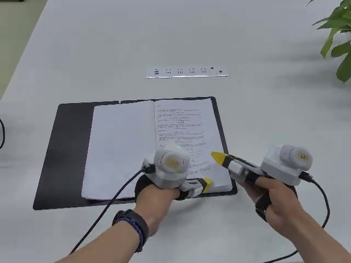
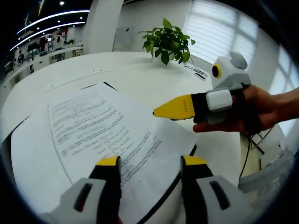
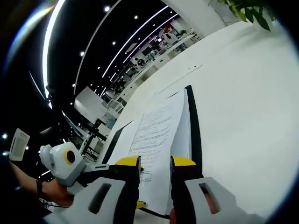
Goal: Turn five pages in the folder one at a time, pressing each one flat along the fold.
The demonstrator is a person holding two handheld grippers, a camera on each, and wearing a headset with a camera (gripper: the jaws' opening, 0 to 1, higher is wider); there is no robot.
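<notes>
Jaws on the left tool (image 2: 151, 163) stand wide apart, released, with nothing between them. They hang over the near right corner of the printed page (image 2: 93, 130), and the folder's dark edge runs under the gap. In the head view this tool (image 1: 204, 185) points to the right, low over the near edge of the folder (image 1: 66, 153); whether it touches the paper cannot be told. A dark cable (image 1: 109, 211) trails from it toward the person, whose left wrist wears a dark wristband (image 1: 131, 222).

The right tool (image 3: 155, 162) has its jaws only a little apart, also grasping nothing, and looks along the right edge of the printed page (image 3: 156, 135). From the head view its yellow tip (image 1: 218, 158) sits at that page's right edge, near the bottom; contact is unclear. The left gripper view catches it (image 2: 173, 108) from the side, above the sheet, held in the right hand (image 2: 254, 109).

The black folder lies open and flat on the white bench (image 1: 274, 104), a blank page (image 1: 118, 148) on the left and the printed page (image 1: 184, 131) on the right. Beyond it, a socket strip (image 1: 186, 72) is set in the bench top, and a green plant (image 1: 337, 38) stands at the far right.
</notes>
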